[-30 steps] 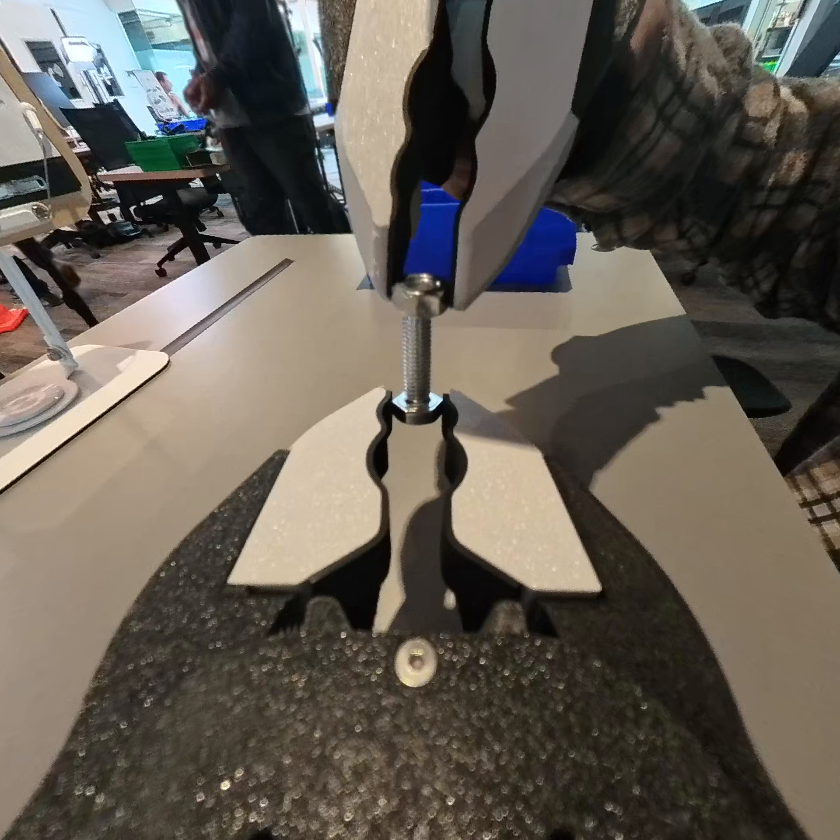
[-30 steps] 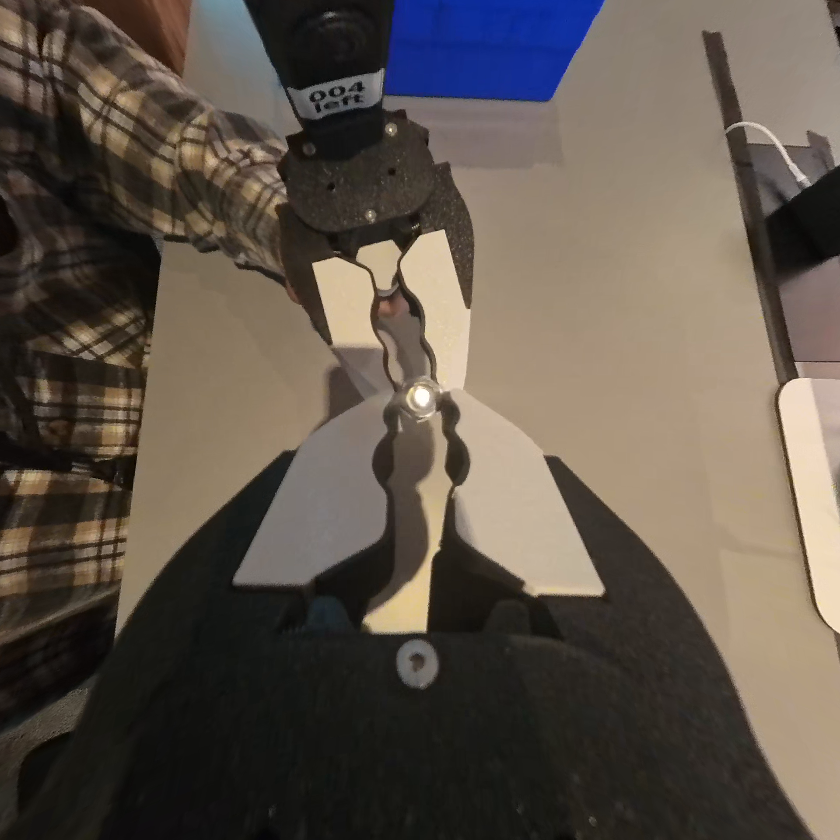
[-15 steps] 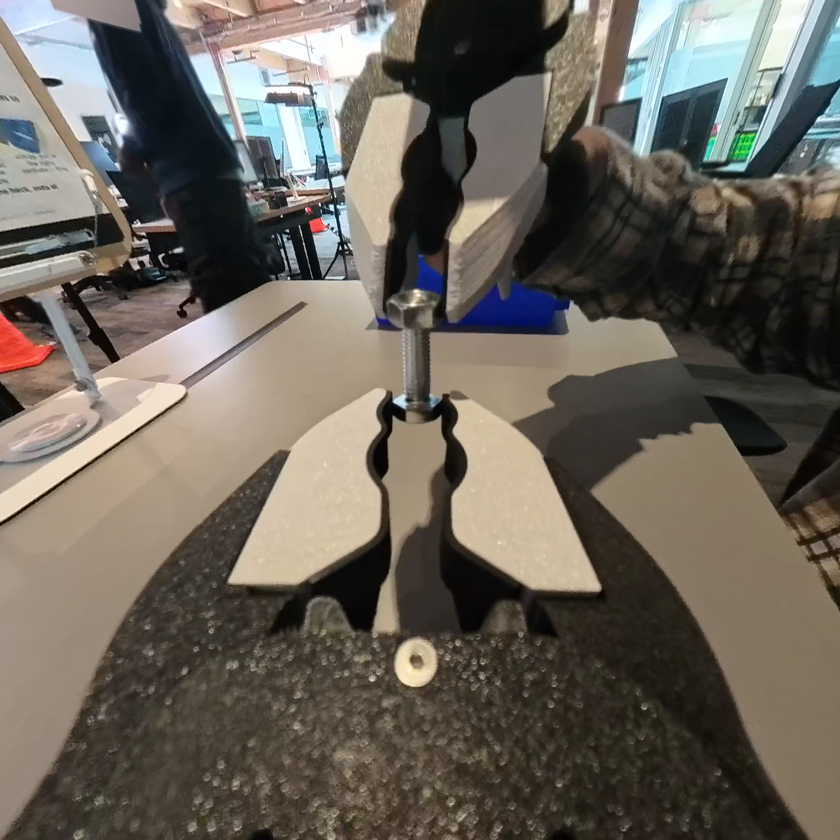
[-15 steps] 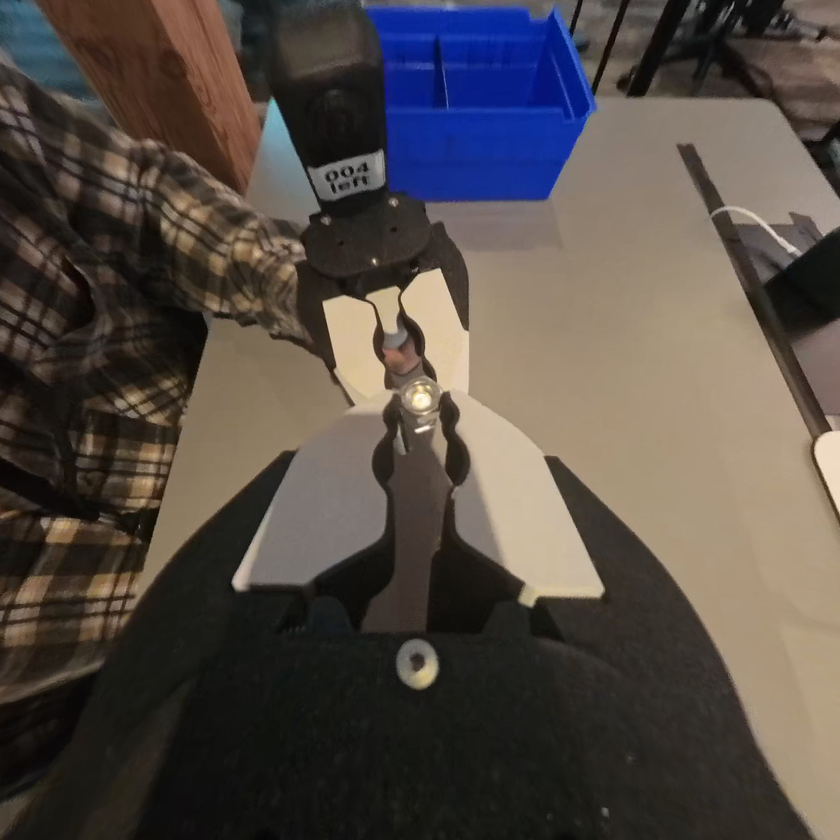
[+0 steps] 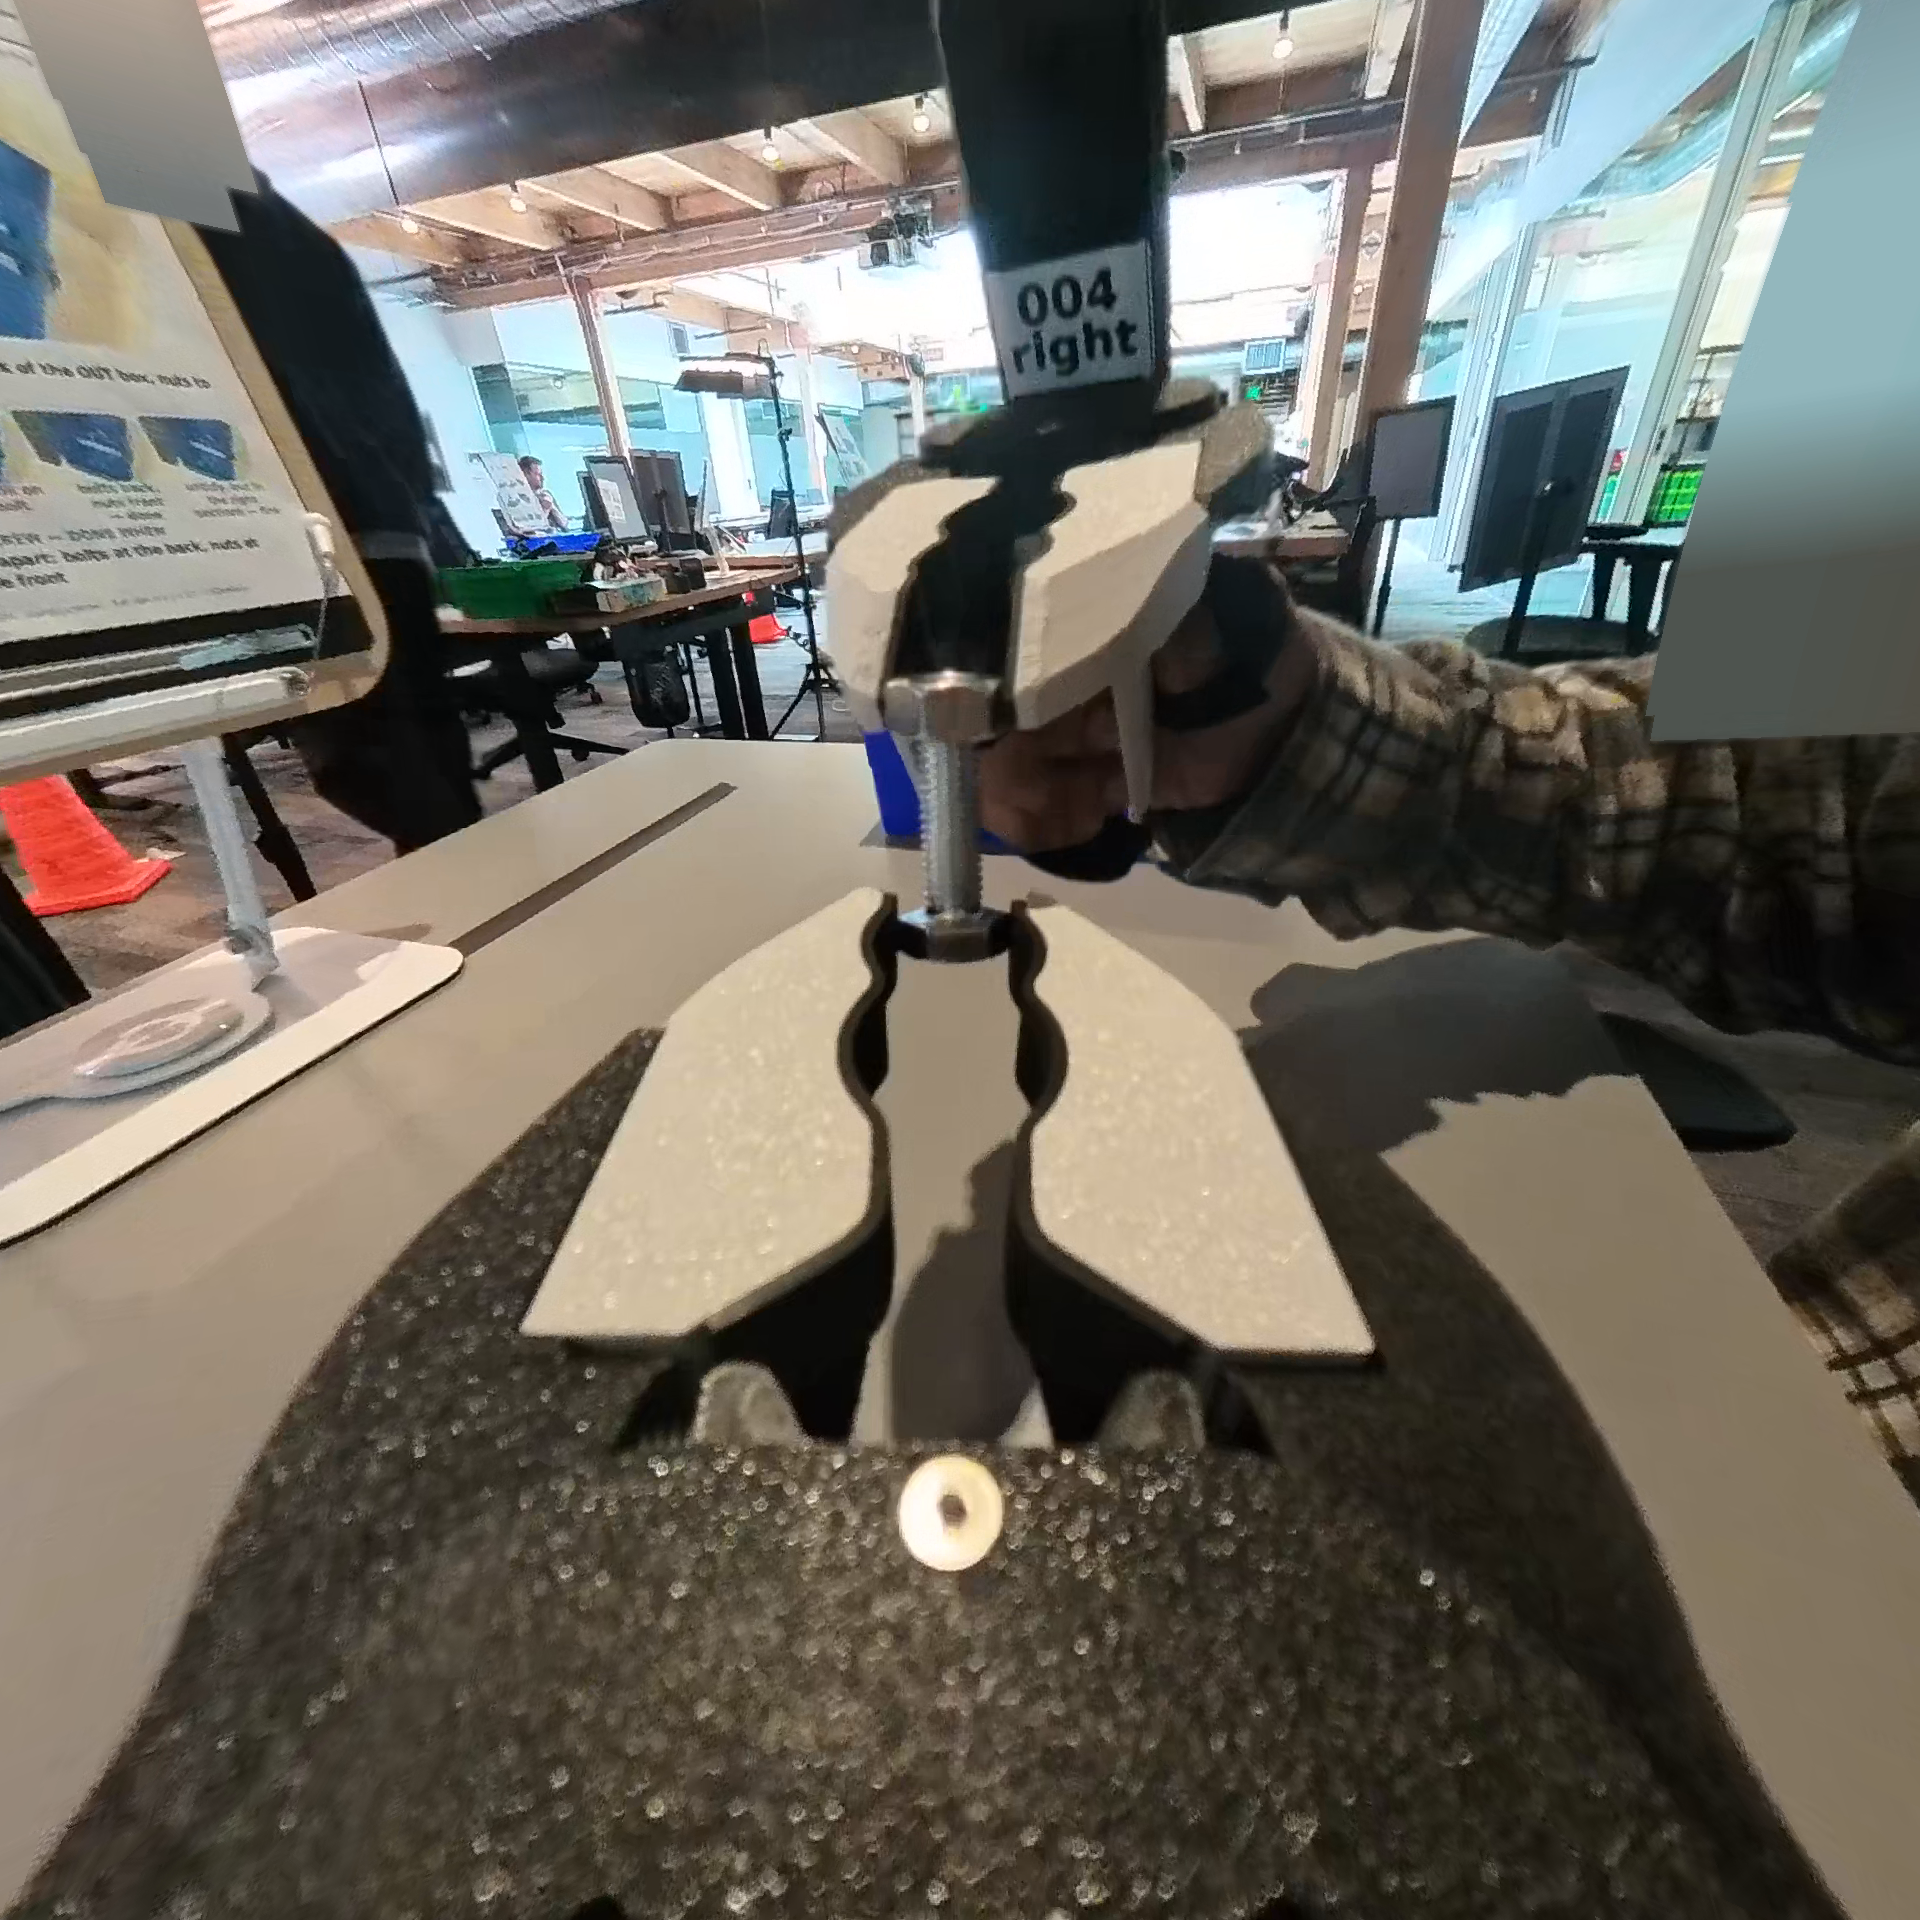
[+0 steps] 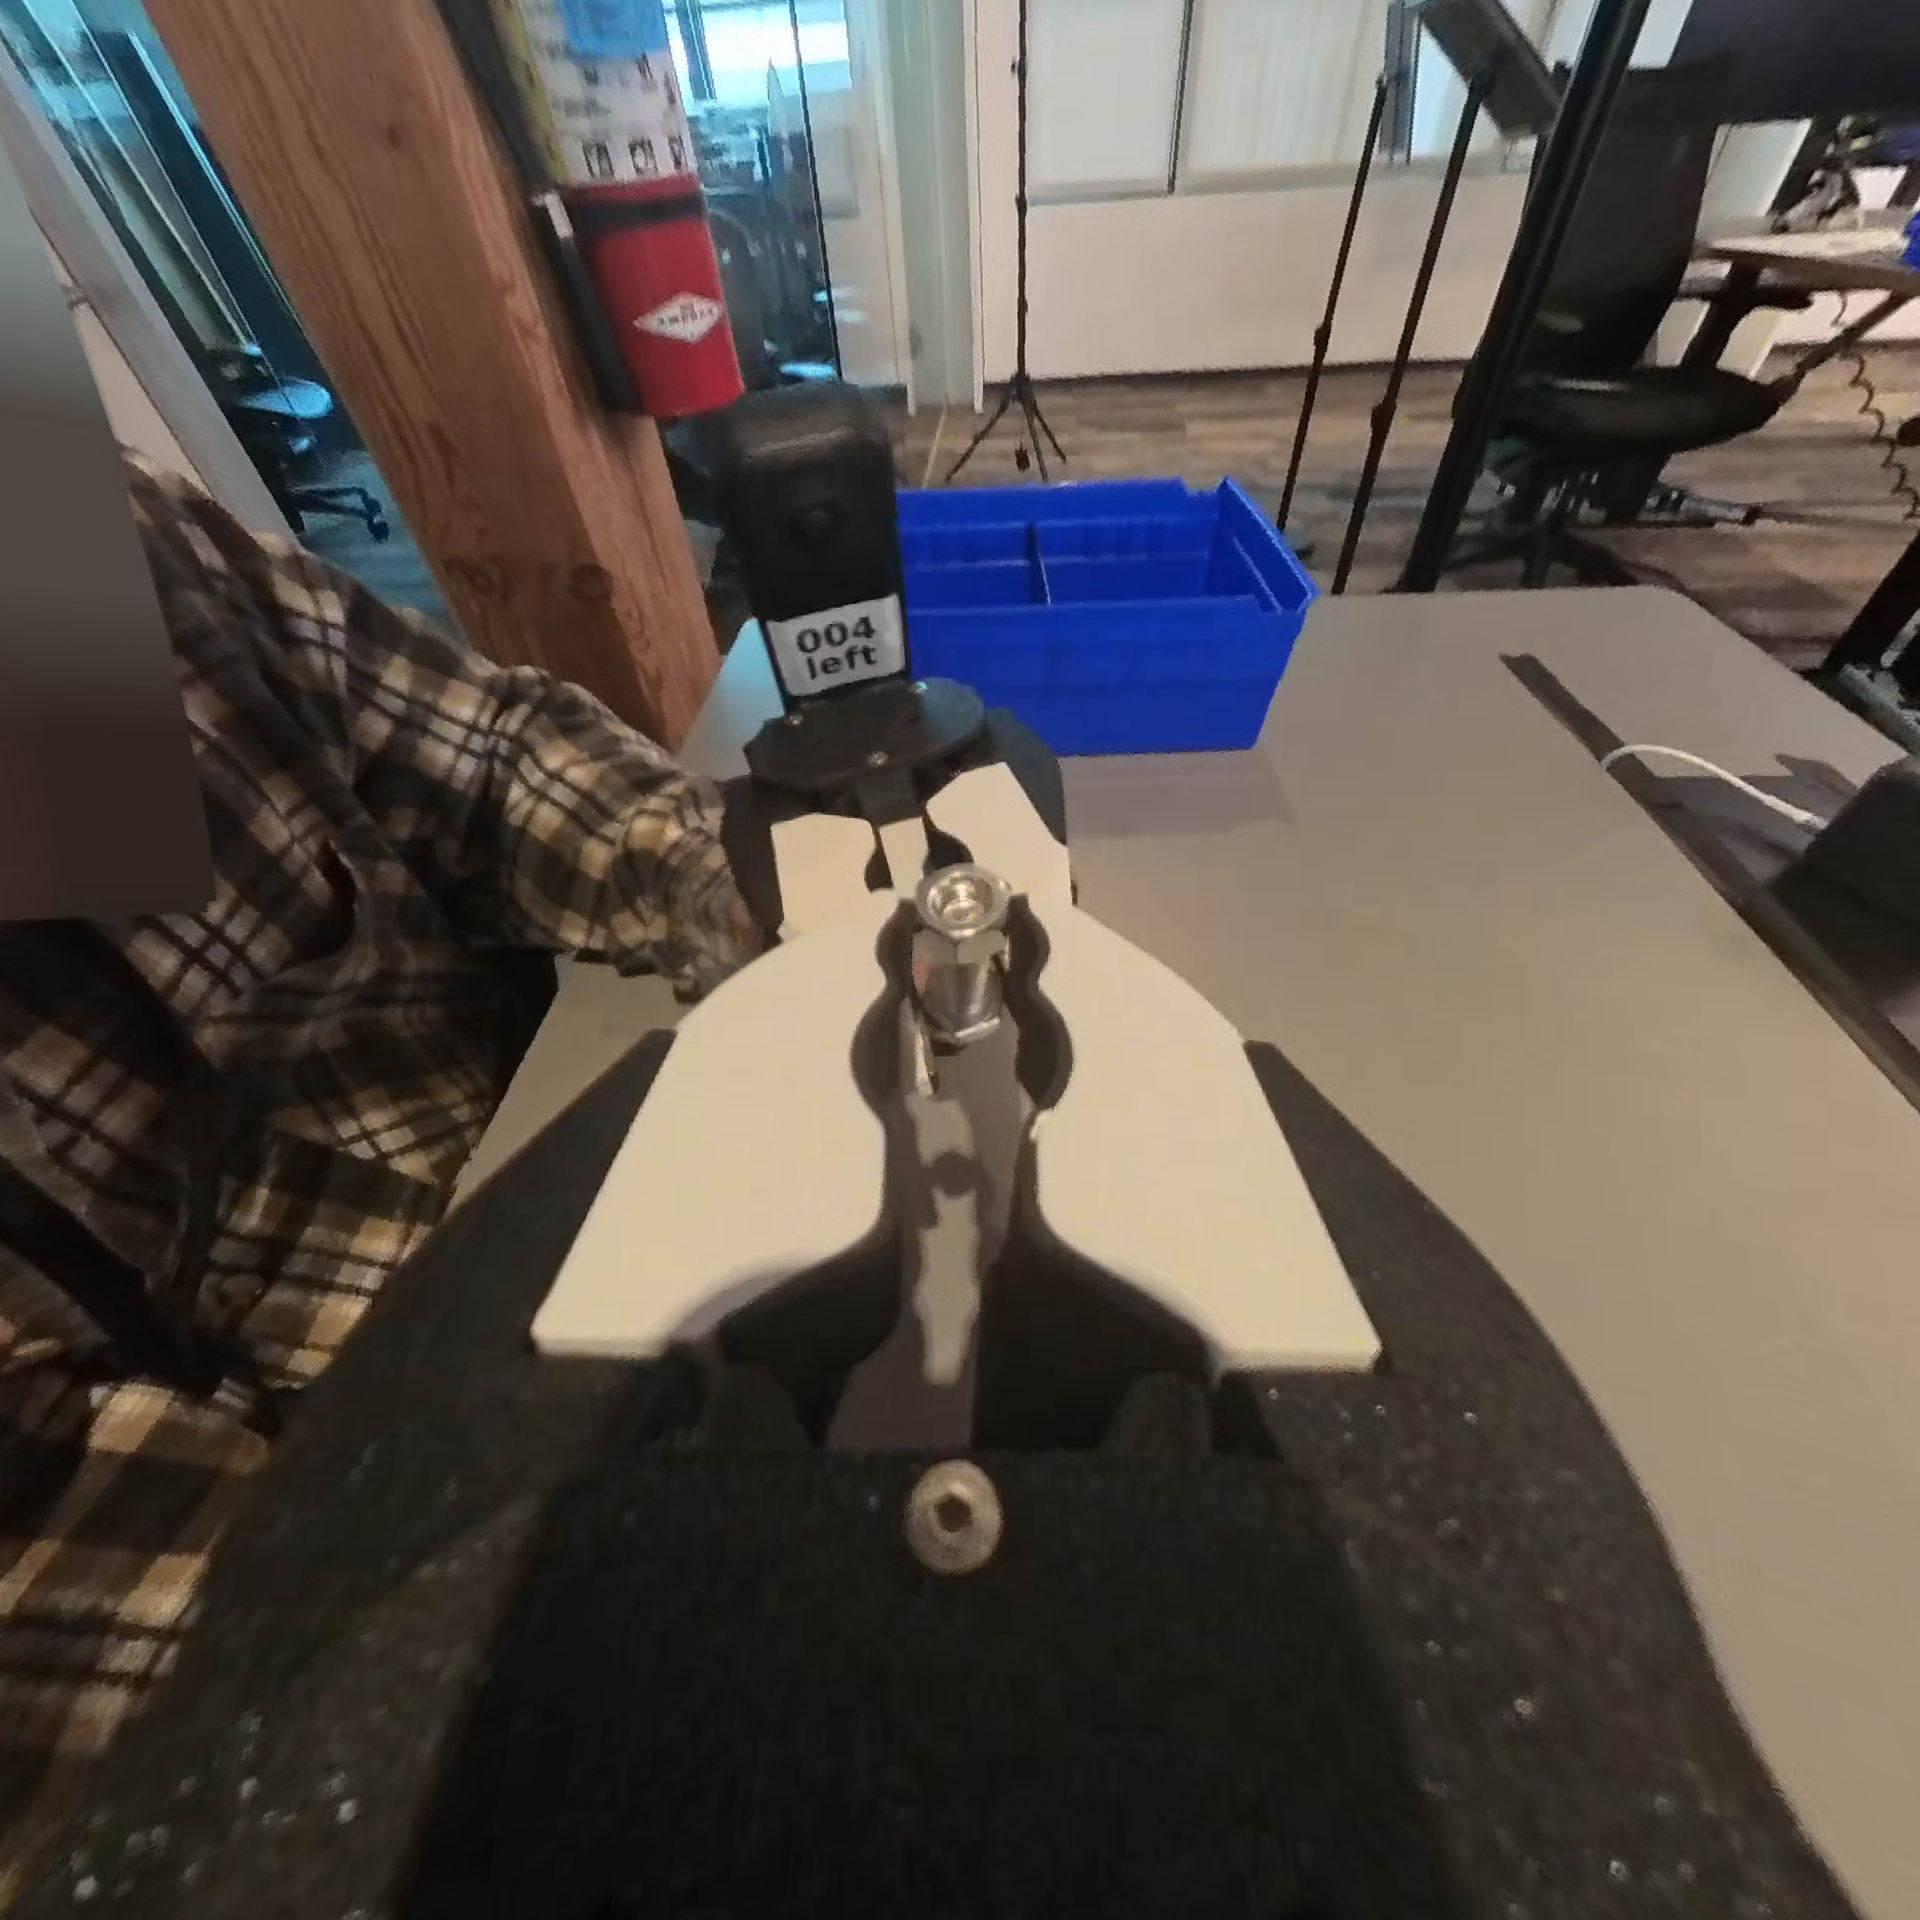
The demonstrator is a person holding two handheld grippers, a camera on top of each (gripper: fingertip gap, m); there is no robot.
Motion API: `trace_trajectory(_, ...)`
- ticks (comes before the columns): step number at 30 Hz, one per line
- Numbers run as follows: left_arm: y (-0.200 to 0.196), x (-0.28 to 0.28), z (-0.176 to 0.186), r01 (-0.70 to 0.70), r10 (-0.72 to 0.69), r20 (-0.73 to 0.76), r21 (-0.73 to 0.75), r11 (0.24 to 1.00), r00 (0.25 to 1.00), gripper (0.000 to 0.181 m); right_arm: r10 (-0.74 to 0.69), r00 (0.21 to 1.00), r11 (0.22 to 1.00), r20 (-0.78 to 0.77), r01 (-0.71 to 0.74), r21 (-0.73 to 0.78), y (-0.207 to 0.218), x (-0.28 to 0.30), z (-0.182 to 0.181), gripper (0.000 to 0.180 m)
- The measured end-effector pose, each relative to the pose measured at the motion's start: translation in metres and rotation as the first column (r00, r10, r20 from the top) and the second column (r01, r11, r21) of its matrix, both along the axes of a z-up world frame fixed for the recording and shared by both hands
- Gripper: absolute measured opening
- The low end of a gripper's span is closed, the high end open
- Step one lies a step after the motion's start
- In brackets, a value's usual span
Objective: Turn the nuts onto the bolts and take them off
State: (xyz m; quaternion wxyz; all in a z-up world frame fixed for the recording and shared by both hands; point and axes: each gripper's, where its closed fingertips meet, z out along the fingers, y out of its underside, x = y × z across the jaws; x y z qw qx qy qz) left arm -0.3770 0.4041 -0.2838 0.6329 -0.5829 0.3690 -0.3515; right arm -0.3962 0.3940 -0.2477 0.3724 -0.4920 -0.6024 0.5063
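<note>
A silver bolt [image 5: 948, 831] stands upright above the grey table [image 5: 623, 1039]. My left gripper [image 5: 951, 930] is shut on the nut [image 5: 951, 940] threaded low on the bolt's shaft. My right gripper [image 5: 940, 707] comes down from above and is shut on the bolt's hex head [image 5: 940, 712]. In the right wrist view my right gripper [image 6: 961, 935] holds the bolt head [image 6: 961, 904], and the shaft and nut [image 6: 961, 1023] show in the gap between its fingers. The left gripper's fingers [image 6: 821, 862] reach in from behind, with their tips hidden.
A blue divided bin [image 6: 1091, 665] stands at the table's far edge. A white stand base [image 5: 260, 997] with a sign board sits to the left. A white cable [image 6: 1714, 779] and a black object [image 6: 1860, 862] lie at the right. Plaid sleeves [image 6: 416, 831] hold both grippers. My left and right fingertips are right by each other.
My right gripper has tilted from pointing straight down to a more level angle, so its view now shows the bin and the room. Both grippers stay shut on the bolt and nut.
</note>
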Motion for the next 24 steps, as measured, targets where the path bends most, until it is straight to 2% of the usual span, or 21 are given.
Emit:
trace_trajectory(5, 0.0013, -0.0004, 0.0018, 0.007, -0.006, 0.045, -0.032, 0.999, 0.999, 0.019, -0.012, 0.998, 1.000, -0.065, 0.013, 0.014, 0.0012, -0.0042, 0.0031, 0.017)
trace_trajectory(13, 0.0016, -0.0045, 0.0072, -0.017, 0.018, 0.065, -0.020, 1.000, 0.998, 0.019, -0.011, 0.991, 0.999, -0.135, 0.005, -0.045, 0.0027, -0.0052, 0.0076, 0.017)
trace_trajectory(24, 0.0027, -0.0037, 0.0050, -0.018, 0.018, 0.039, -0.016, 1.000, 0.999, 0.019, -0.020, 0.993, 1.000, -0.113, 0.022, 0.018, 0.0038, -0.0044, 0.0061, 0.017)
